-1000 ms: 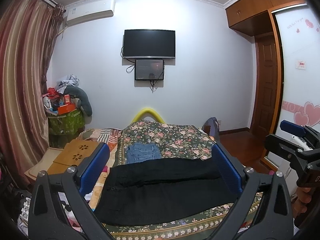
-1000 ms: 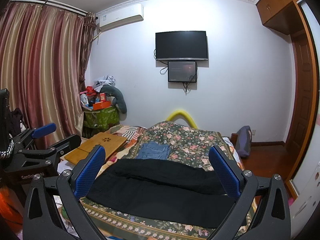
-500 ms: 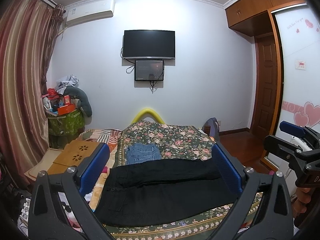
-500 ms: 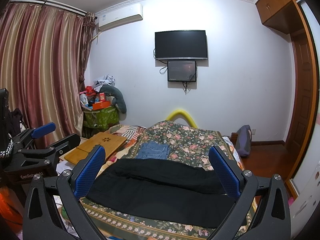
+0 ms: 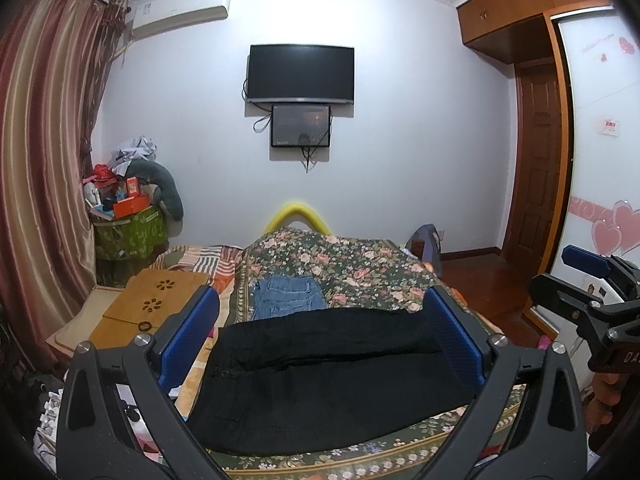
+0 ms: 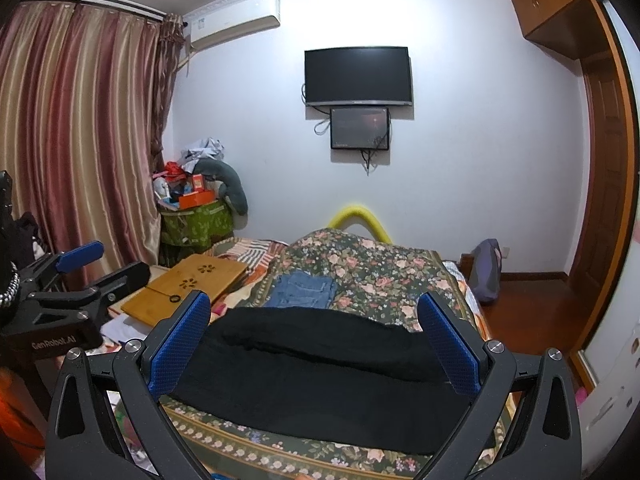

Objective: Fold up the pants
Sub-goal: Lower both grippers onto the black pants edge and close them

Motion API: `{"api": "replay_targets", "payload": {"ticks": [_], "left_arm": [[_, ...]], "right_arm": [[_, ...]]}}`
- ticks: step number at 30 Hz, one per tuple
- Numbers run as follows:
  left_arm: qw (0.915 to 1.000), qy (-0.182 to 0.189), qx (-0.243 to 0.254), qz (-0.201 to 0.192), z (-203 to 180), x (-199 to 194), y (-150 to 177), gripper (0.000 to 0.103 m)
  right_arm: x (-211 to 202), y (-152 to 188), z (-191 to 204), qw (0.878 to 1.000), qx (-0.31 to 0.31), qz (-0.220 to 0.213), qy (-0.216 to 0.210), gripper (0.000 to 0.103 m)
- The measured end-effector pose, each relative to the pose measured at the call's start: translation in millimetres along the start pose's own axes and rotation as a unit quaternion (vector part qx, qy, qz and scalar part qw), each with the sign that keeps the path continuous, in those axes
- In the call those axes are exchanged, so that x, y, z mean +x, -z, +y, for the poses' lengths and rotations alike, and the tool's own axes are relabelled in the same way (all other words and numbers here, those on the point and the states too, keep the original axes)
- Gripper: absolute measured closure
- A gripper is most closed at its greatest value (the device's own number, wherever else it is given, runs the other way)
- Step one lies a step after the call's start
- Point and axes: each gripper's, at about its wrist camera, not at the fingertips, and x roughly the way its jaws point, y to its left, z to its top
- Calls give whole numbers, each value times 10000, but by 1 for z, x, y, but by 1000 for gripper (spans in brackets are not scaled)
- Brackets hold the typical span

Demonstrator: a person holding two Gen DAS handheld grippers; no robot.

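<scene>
Black pants (image 5: 320,376) lie flat across the near end of the bed, legs side by side, waist to the left; the right wrist view shows the same black pants (image 6: 320,372). My left gripper (image 5: 320,320) hovers above them, open, nothing between its blue pads. My right gripper (image 6: 316,324) is likewise open and held over the pants without touching. Each gripper shows at the edge of the other's view: the right gripper (image 5: 592,292) at far right, the left gripper (image 6: 80,280) at far left.
A floral bedspread (image 5: 360,264) covers the bed. Folded denim shorts (image 5: 288,296) lie just beyond the pants. A wooden lap desk (image 5: 152,304) sits at the left, cluttered boxes (image 5: 128,216) by the curtain, a bag (image 6: 486,268) on the floor at right.
</scene>
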Motion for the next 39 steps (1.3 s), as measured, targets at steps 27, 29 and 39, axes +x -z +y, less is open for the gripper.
{"api": "replay_targets", "payload": {"ticks": [27, 29, 39], "left_arm": [[9639, -942, -478, 2444, 160, 334, 73, 0], [9588, -1008, -409, 2624, 169, 356, 86, 2], [9306, -854, -203, 3554, 206, 452, 148, 18]], "right_arm": [[226, 49, -89, 9881, -66, 1535, 13, 0], [246, 58, -98, 9852, -20, 1714, -69, 0], [337, 90, -118, 9733, -343, 2218, -482, 2]]}}
